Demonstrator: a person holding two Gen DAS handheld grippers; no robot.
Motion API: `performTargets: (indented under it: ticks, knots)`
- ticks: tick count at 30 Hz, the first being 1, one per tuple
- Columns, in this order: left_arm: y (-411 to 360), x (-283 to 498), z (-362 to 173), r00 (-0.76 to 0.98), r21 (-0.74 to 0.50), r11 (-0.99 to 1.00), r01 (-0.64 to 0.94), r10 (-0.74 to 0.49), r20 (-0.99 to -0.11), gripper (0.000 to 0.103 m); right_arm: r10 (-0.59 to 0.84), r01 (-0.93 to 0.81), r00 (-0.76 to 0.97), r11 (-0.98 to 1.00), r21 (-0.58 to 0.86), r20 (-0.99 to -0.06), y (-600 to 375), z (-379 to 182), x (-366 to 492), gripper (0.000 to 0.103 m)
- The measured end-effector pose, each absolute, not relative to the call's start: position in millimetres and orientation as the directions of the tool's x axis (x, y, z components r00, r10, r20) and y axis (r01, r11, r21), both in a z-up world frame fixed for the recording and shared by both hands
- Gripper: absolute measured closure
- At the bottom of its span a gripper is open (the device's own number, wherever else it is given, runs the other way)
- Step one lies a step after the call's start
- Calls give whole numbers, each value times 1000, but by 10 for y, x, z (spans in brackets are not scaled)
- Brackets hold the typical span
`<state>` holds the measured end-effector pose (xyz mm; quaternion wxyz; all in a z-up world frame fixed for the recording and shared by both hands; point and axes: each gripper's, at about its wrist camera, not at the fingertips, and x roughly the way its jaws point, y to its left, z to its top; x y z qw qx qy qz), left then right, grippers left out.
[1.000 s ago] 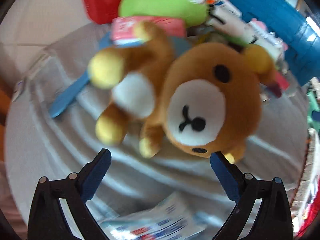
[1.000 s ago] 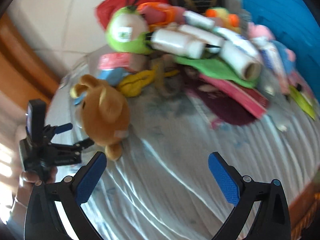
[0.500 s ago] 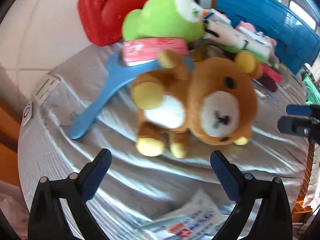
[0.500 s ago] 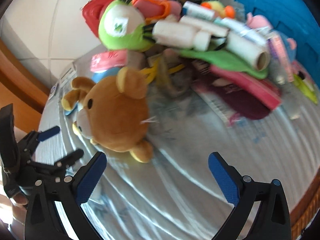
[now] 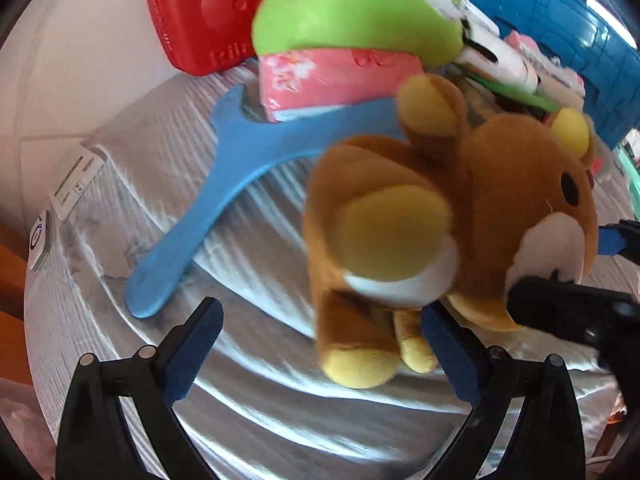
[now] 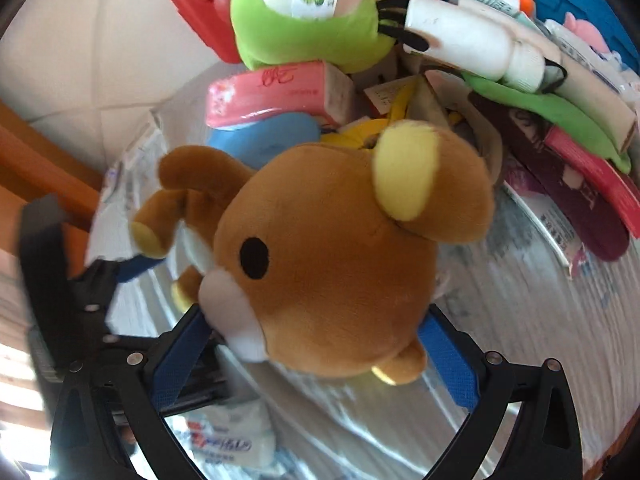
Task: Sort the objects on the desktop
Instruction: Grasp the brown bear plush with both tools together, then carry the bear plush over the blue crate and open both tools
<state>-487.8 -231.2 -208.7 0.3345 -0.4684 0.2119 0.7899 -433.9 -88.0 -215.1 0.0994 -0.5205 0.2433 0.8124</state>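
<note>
Nearest thing in both views is the teddy bear (image 6: 344, 264), sitting on the silvery ribbed cloth (image 5: 248, 408) at the front edge of the clutter pile. Right gripper (image 6: 312, 360) has its blue pads spread wide w/ the bear's big head sitting between them; looks like they're brushing the plush on both sides but not squeezing yet, so I'd call it apart, not clamped. Left gripper (image 5: 320, 340) is also apart, nothing between the pads; its right pad is just beside the bear's feet. Handling-wise imo it's light, soft and squishy, no breakage worry, fuzzy so it shouldn't slip, but it'll compress a lot, so the jaws prob need to close way down. The head is the fattest part; I'd grab across the head or at the neck rather than a floppy arm. Long axis runs feet-to-head, feet toward the left gripper, head toward the right one, face pointing off to the left in the right wrist view, one arm sticking up. Behind it there's a blue plastic paddle (image 5: 224, 184), then a pink packet (image 6: 276, 92), a green plush (image 6: 304, 20) and a red case (image 5: 200, 12), with a blue bin (image 5: 560, 36) at the very back.
</note>
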Motion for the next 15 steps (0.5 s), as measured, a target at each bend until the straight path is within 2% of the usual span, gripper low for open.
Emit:
performTargets:
  ticks: [2, 3, 4, 5, 6, 7, 9, 12, 15]
  knots:
    - [-2296, -4950, -2106, -319, 3, -686, -727, 335, -887, 2, -78, -423, -432, -863, 278, -899, -836, -2237, -4394, 0]
    - [-2253, -4952, -2120, -315, 0, -681, -733, 339, -887, 9, -91, -427, -432, -855, 293, -897, -798, -2278, -4410, 0]
    - [-2225, -4938, -2123, -302, -11, -667, -745, 352, -886, 28, -102, -438, -436, -844, 310, -894, -756, -2310, -4416, 0]
    - [-2183, -4906, -2124, -271, -37, -649, -760, 368, -889, 41, -107, -446, -438, -836, 319, -893, -727, -2335, -4428, 0]
    - [-2141, -4858, -2118, -231, -74, -633, -771, 387, -893, 62, -106, -446, -437, -837, 318, -893, -716, -2344, -4444, 0]
    - [-2118, -4814, -2103, -250, -54, -638, -768, 375, -892, 62, -98, -436, -430, -848, 301, -897, -728, -2332, -4460, 0]
    - [-2106, -4715, -2070, -285, -19, -644, -765, 365, -886, 64, -86, -415, -419, -867, 275, -904, -765, -2277, -4449, 7]
    - [-2186, -4566, -1916, -276, -66, -651, -756, 409, -870, 64, -67, -377, -432, -892, 248, -900, -808, -2113, -4304, 9]
    - [-2206, -4332, -1630, -318, -47, -644, -763, 438, -841, 64, -46, -343, -474, -910, 233, -879, -823, -1844, -4074, 10]
